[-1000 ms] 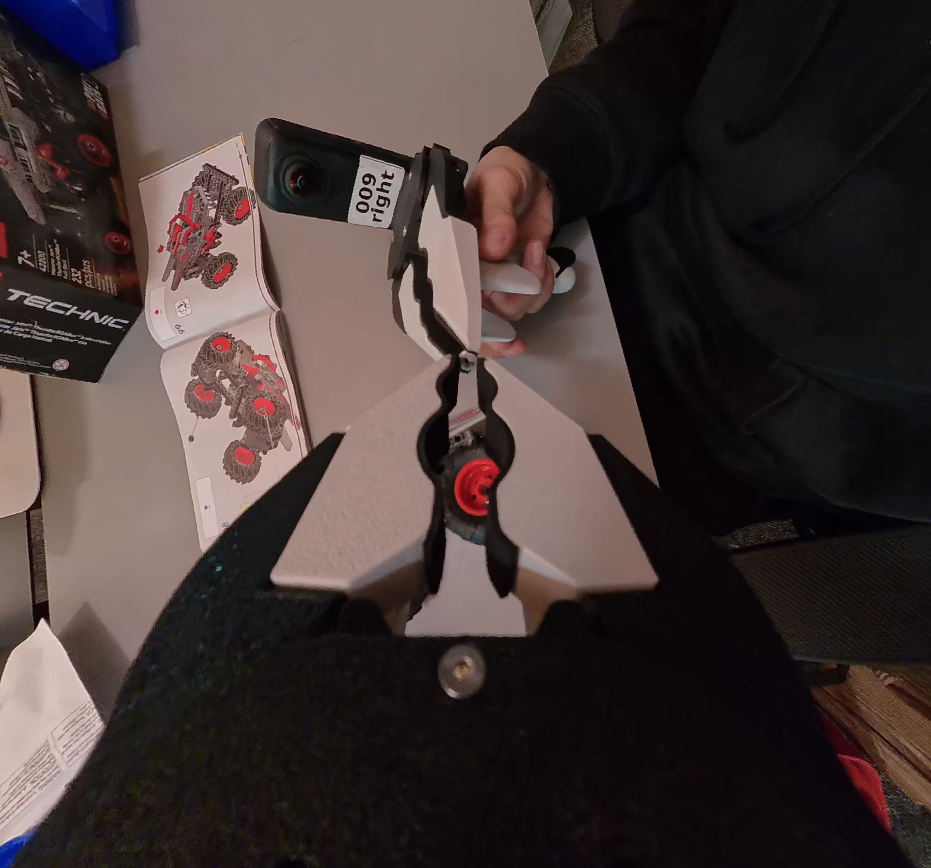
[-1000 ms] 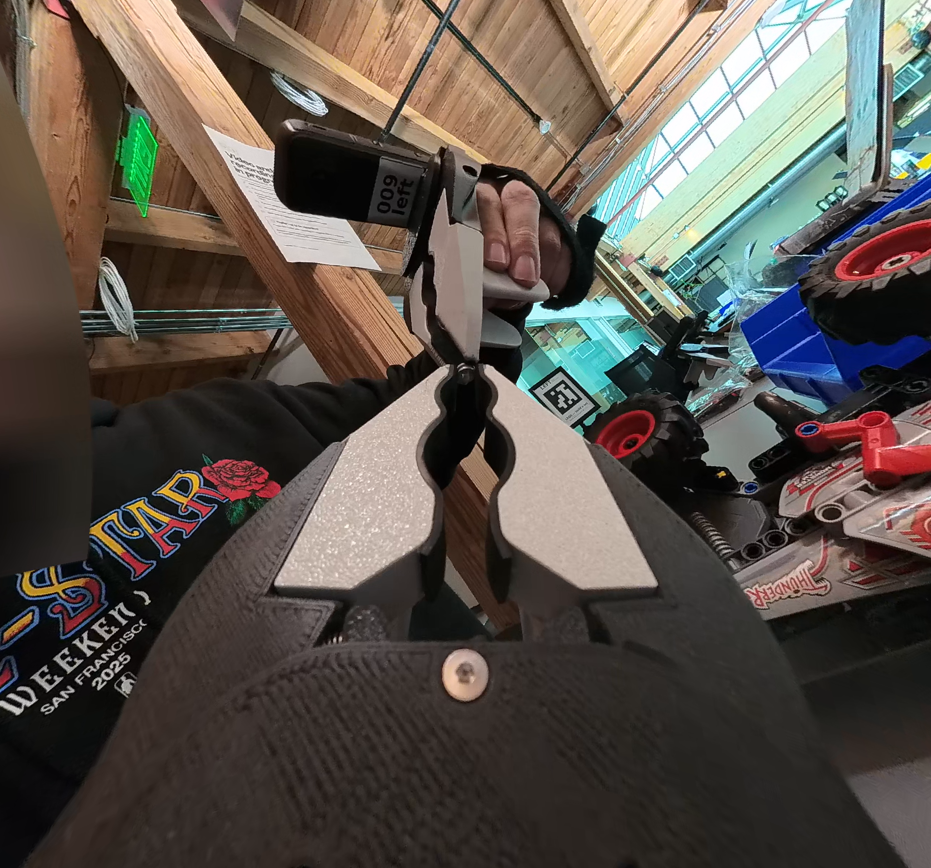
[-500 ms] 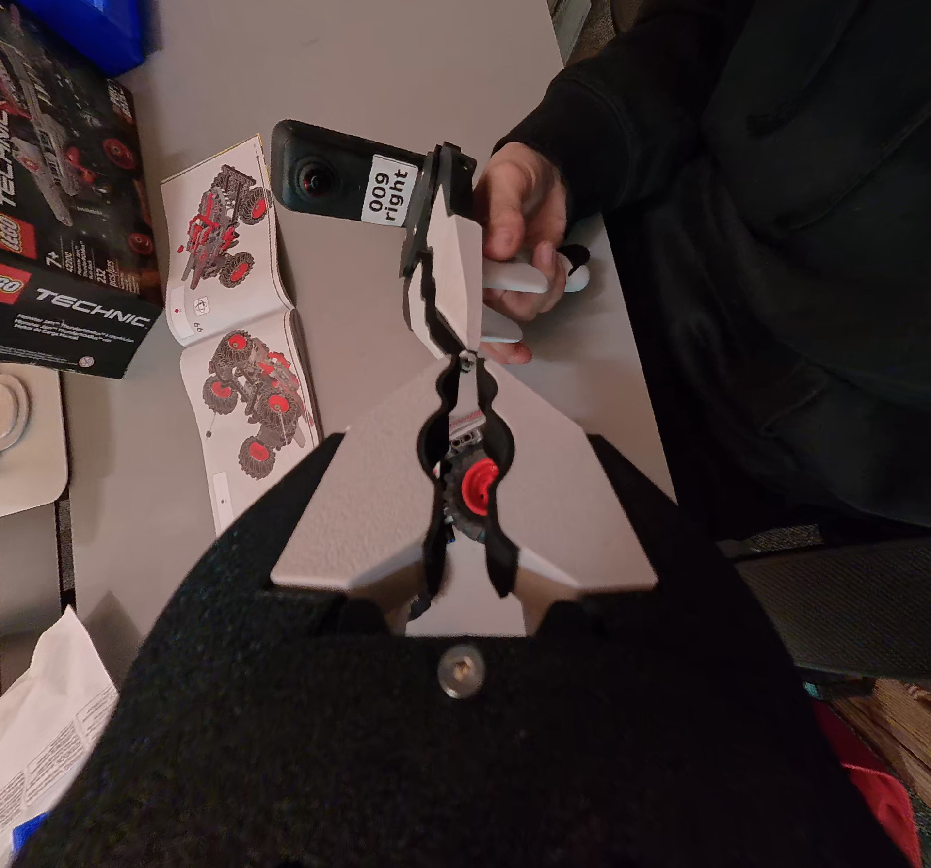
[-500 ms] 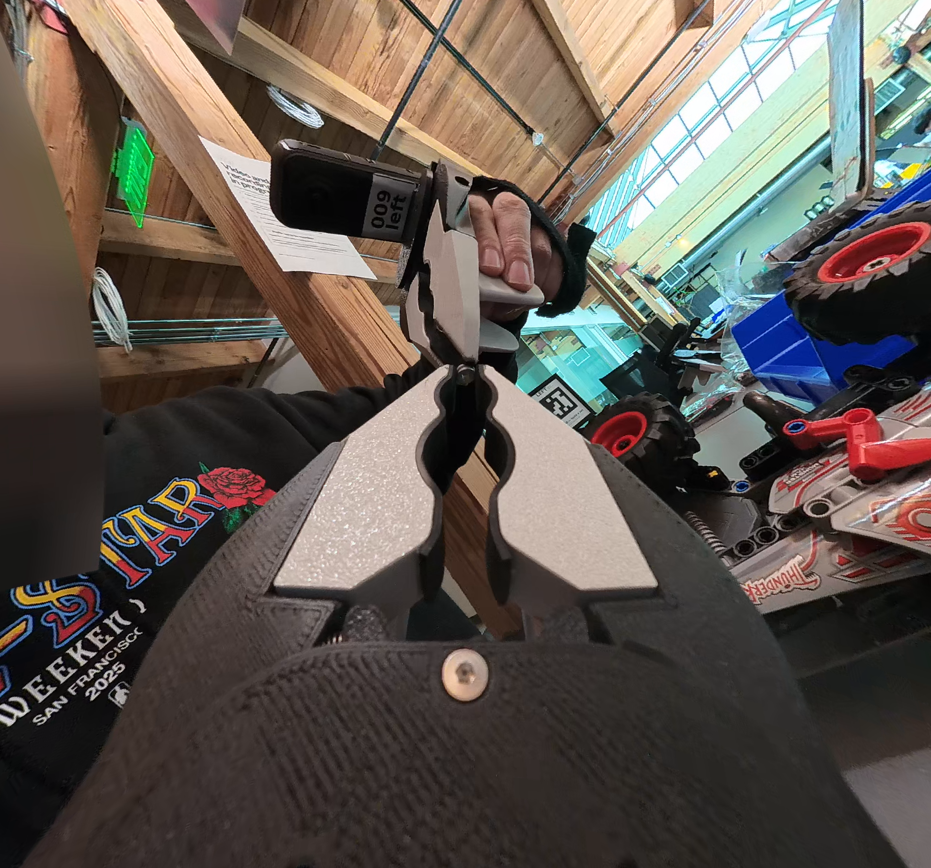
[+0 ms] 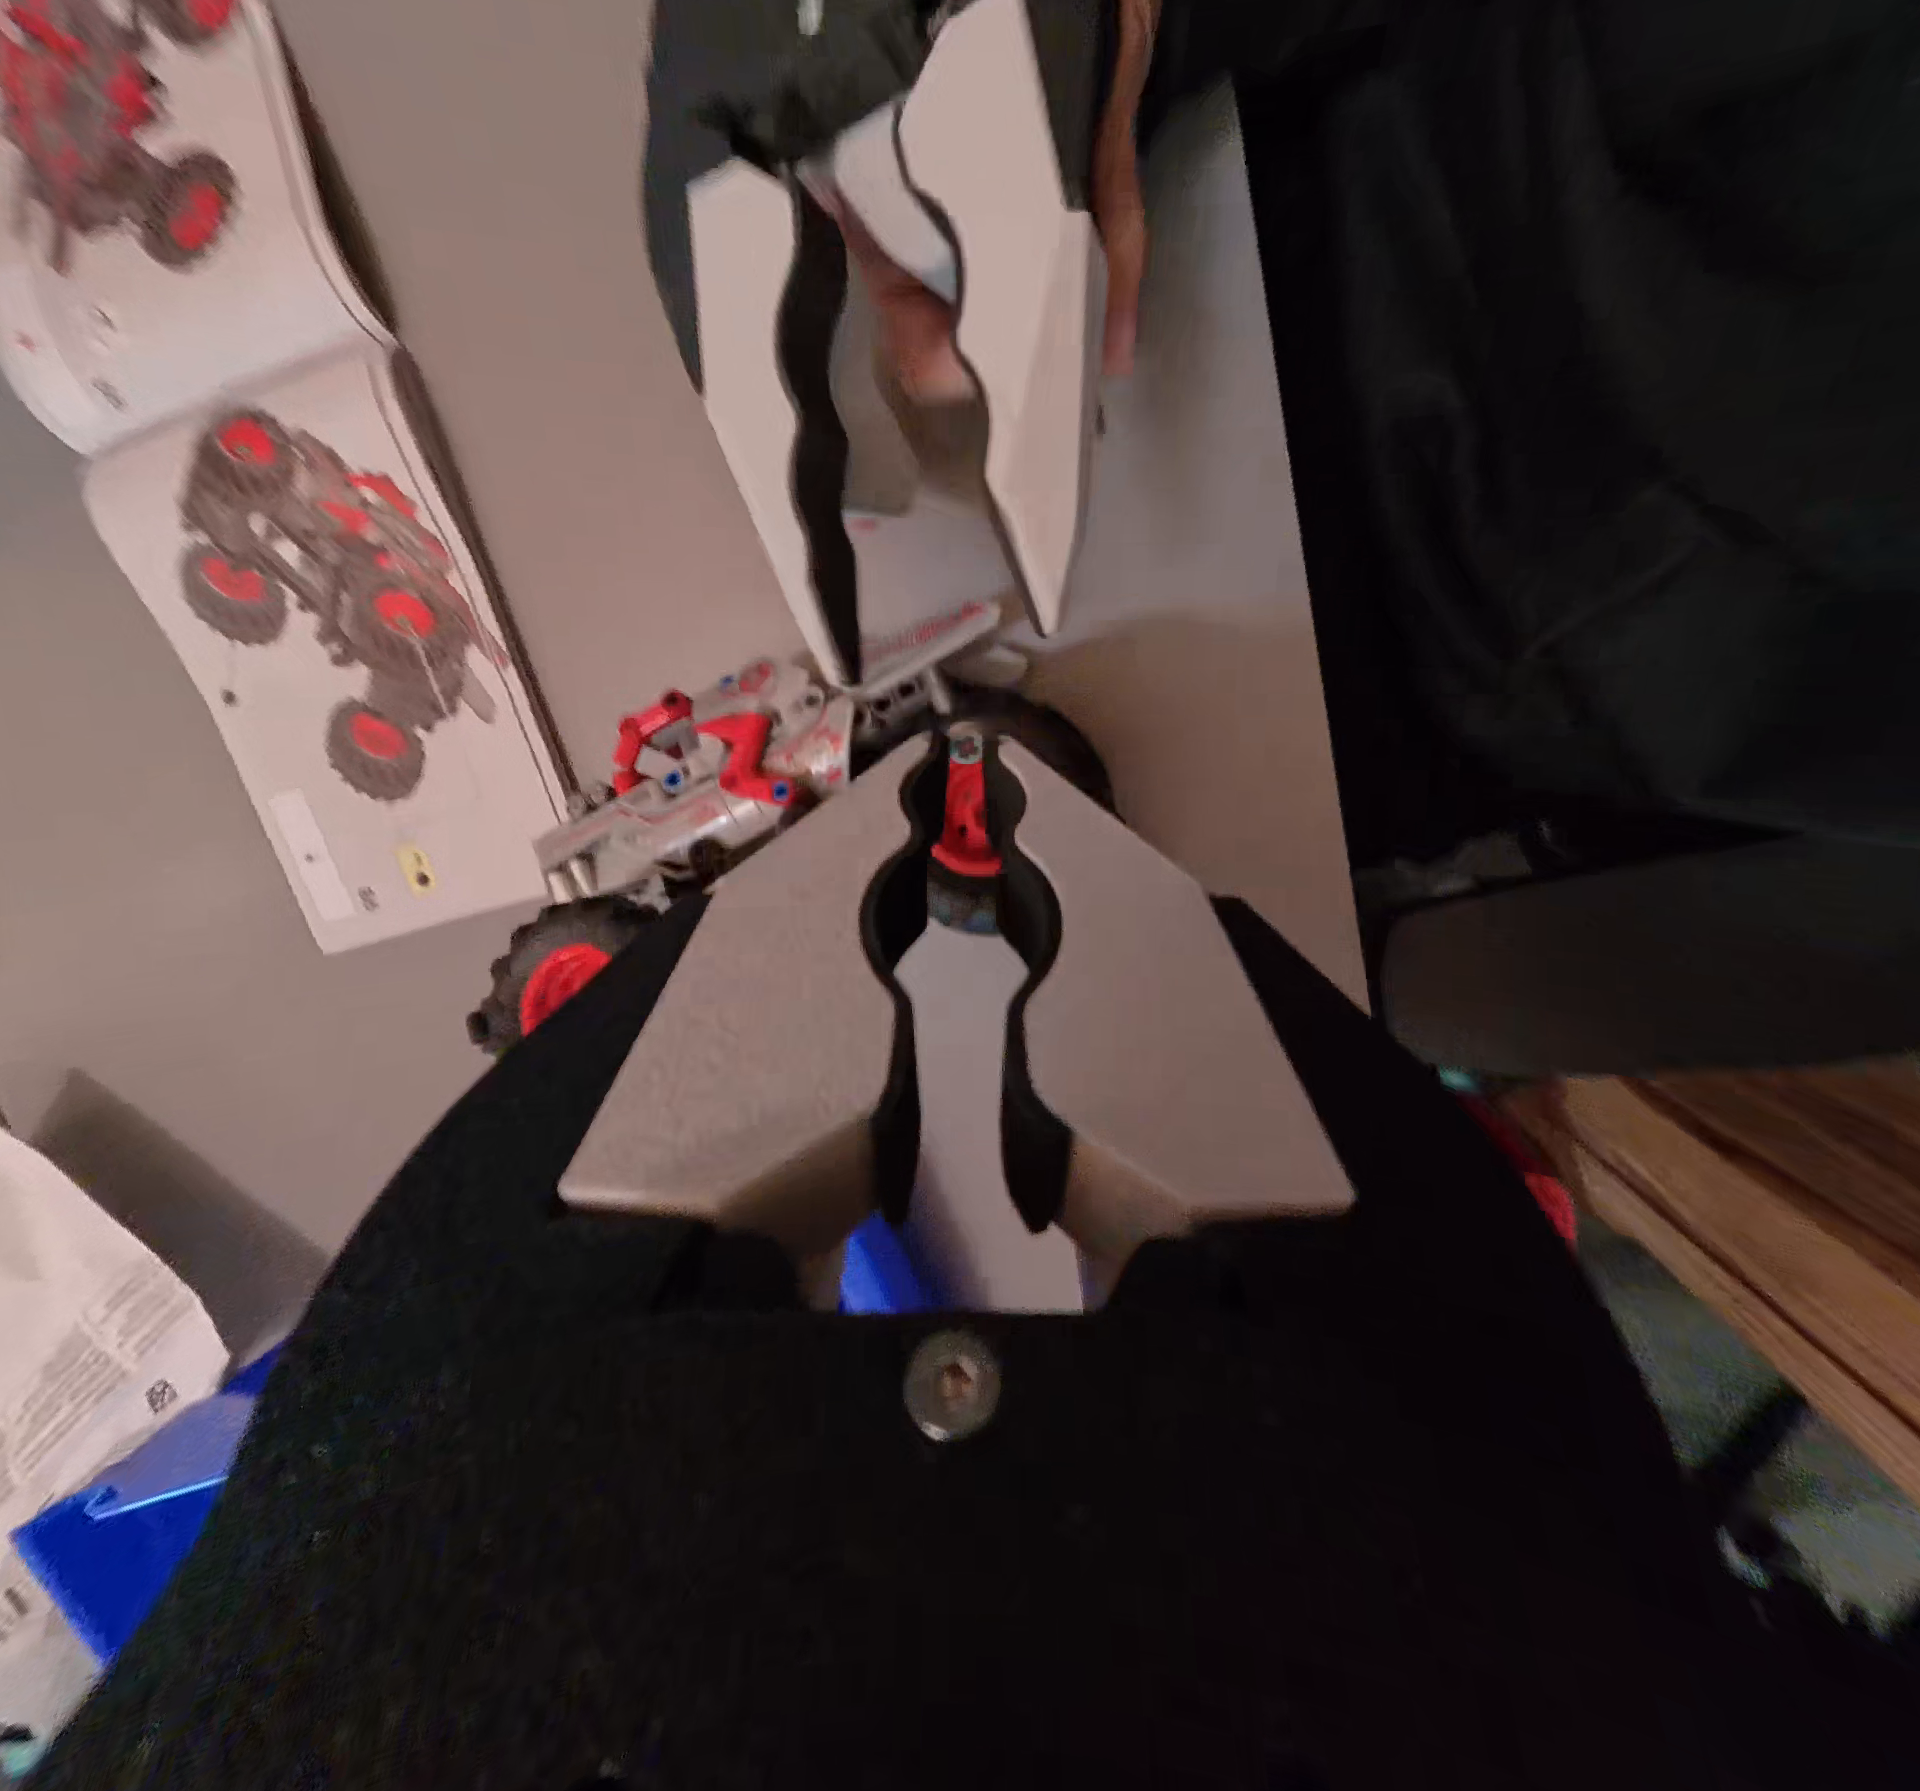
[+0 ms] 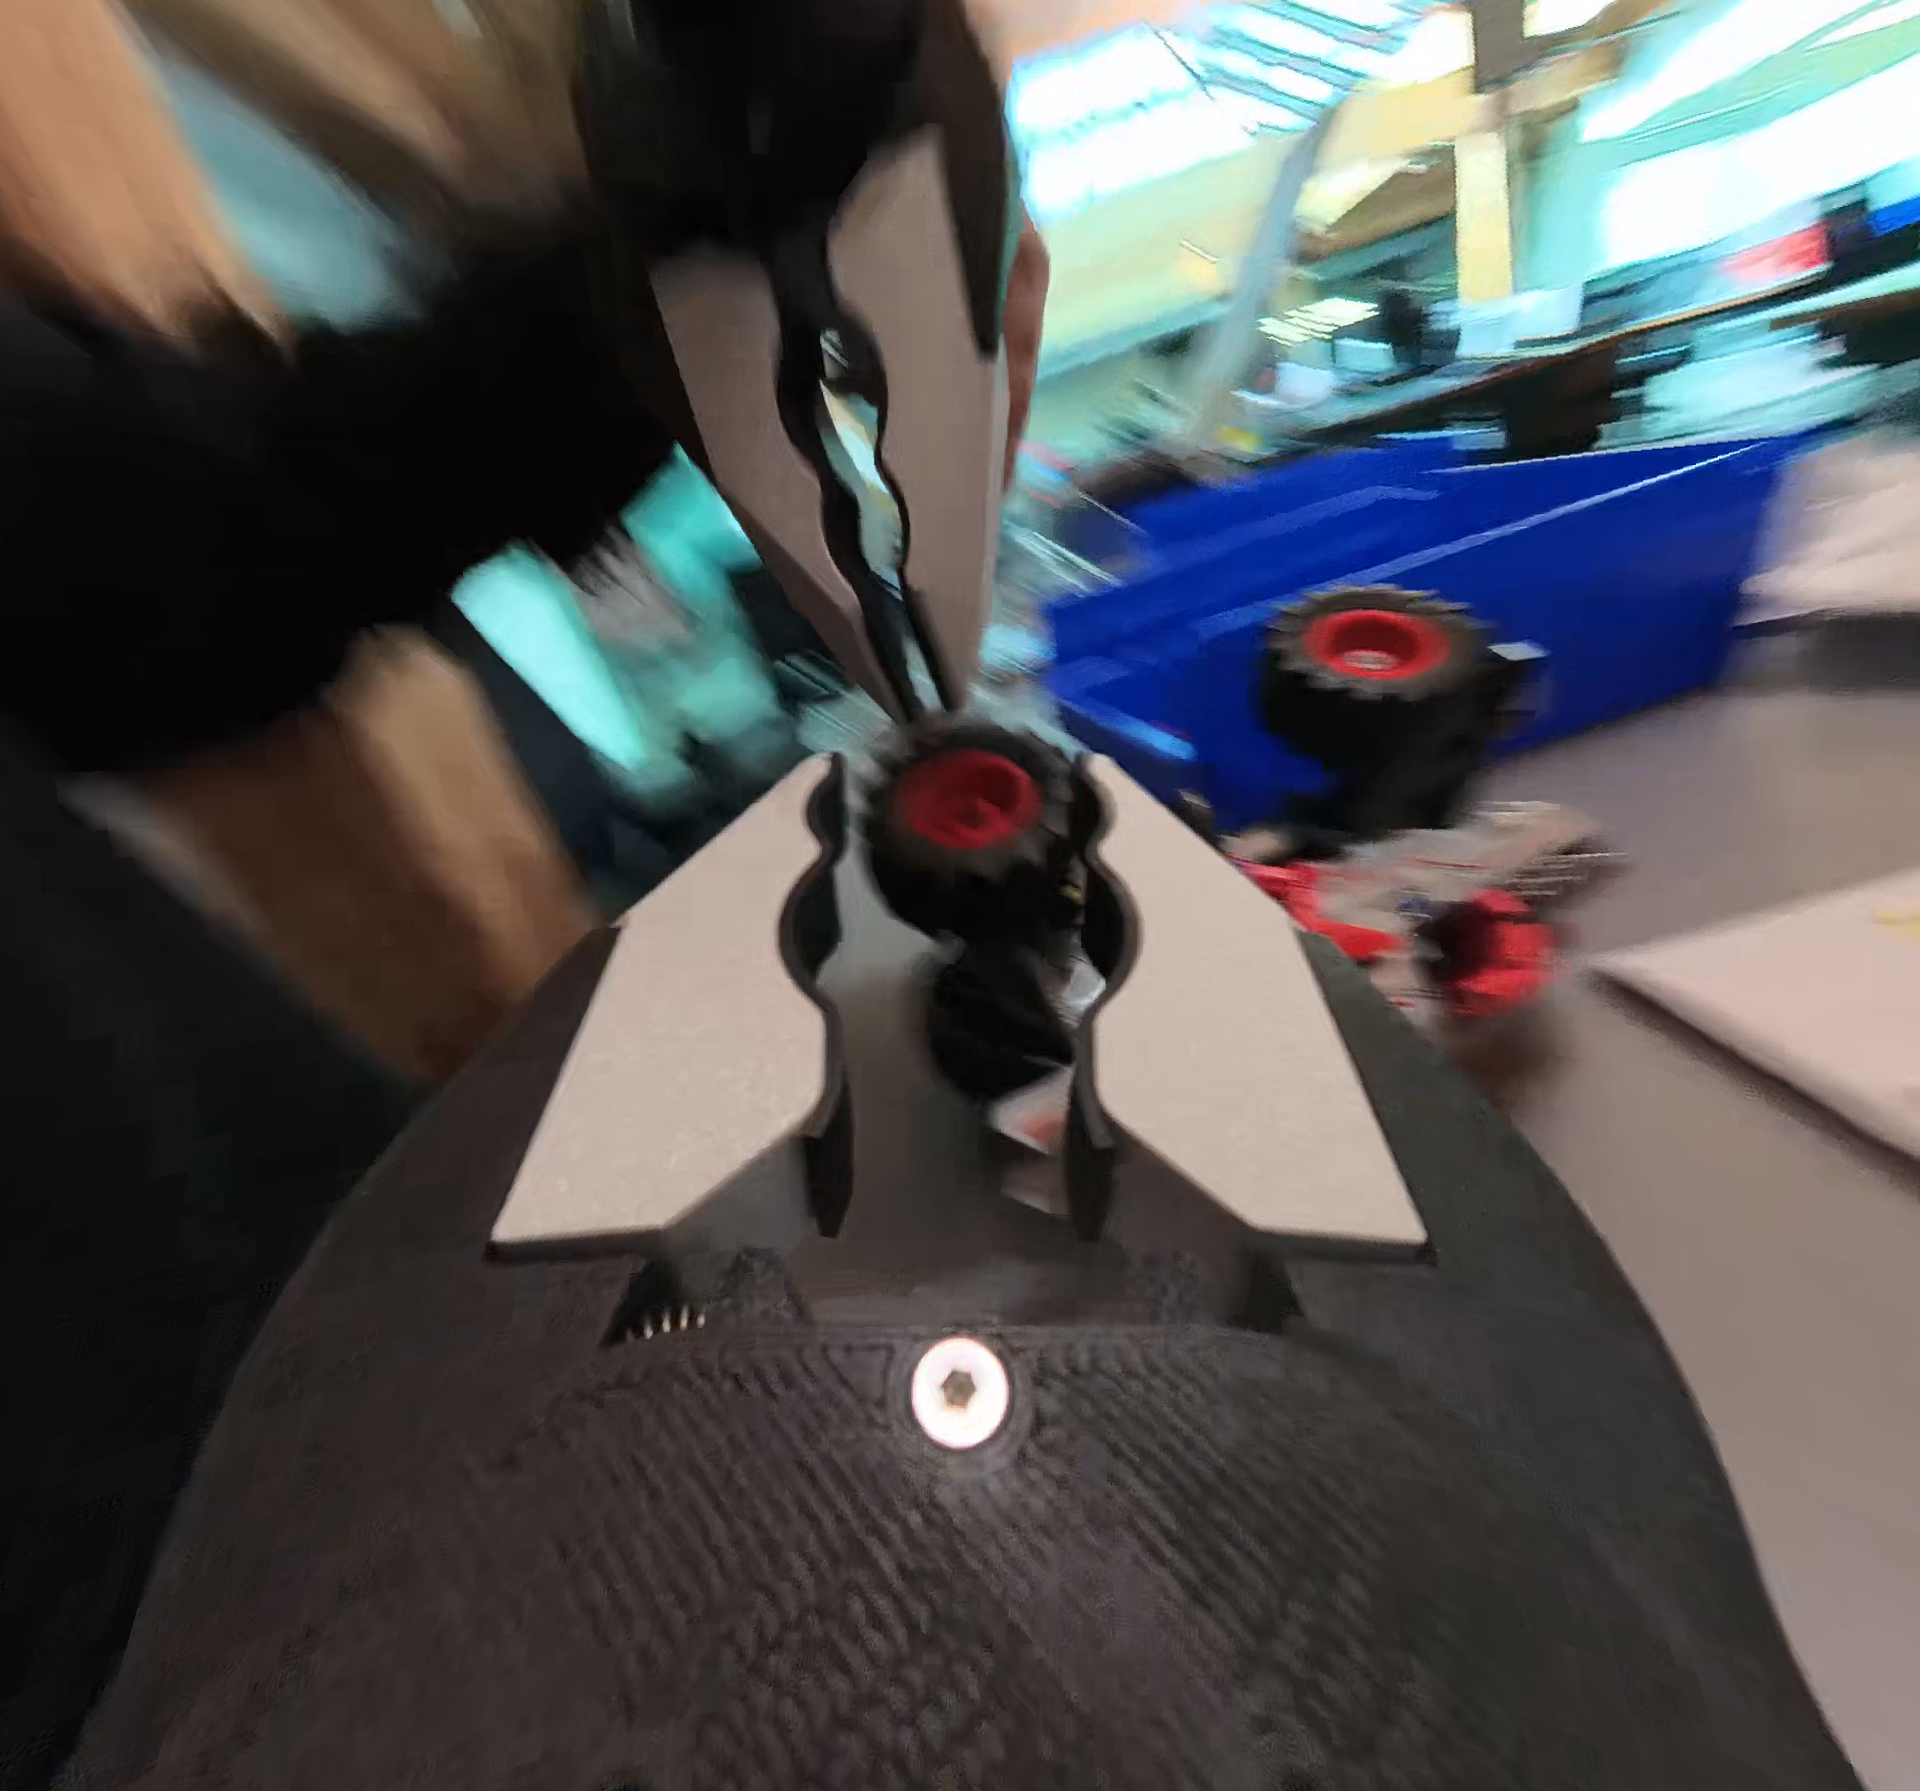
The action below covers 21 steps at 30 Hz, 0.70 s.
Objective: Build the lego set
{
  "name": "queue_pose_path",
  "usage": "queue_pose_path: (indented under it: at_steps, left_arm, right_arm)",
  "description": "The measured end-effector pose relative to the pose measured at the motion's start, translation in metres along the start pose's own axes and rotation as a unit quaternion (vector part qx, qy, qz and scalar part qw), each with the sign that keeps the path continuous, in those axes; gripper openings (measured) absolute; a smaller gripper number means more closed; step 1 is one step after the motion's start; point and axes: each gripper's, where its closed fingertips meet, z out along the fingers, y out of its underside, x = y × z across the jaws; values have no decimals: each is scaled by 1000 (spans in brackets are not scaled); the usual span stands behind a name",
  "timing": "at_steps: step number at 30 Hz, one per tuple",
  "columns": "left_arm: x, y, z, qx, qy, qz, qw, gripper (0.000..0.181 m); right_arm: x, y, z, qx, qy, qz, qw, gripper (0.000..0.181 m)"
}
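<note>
In the left wrist view, the left gripper (image 5: 962,765) has its grey, wavy-edged jaws nearly together, and they seem to pinch a small red plastic hub piece (image 5: 966,811) at their tips. Just beyond, at mid-frame, the grey-and-red plastic lego truck (image 5: 717,785) with knobbly black rubber tyres lies on the smooth pale grey table (image 5: 582,307). The other gripper reaches down to its grey body panel from above. The open paper instruction booklet (image 5: 312,619) lies at the left. In the heavily blurred right wrist view, the right gripper (image 6: 961,785) stands with its jaws apart around a black treaded wheel with a red hub (image 6: 971,806), apparently not clamped. The truck body sits at the right, before a blue plastic bin (image 6: 1455,546). The model is probably light and rigid but liable to pop apart at its pins. A hold on the frame beams looks safer than one on the soft, rolling tyres.
</note>
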Motion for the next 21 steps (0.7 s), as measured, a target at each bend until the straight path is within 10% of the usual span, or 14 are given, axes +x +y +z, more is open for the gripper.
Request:
queue_pose_path:
  at_steps: [5,21]
  left_arm:
    - [4,12,8,-81,65,2,995,3]
    - [7,28,18,-193,137,-2,972,3]
  right_arm:
    - [2,23,16,-66,56,-79,993,69]
    - [6,45,38,-131,95,-105,981,60]
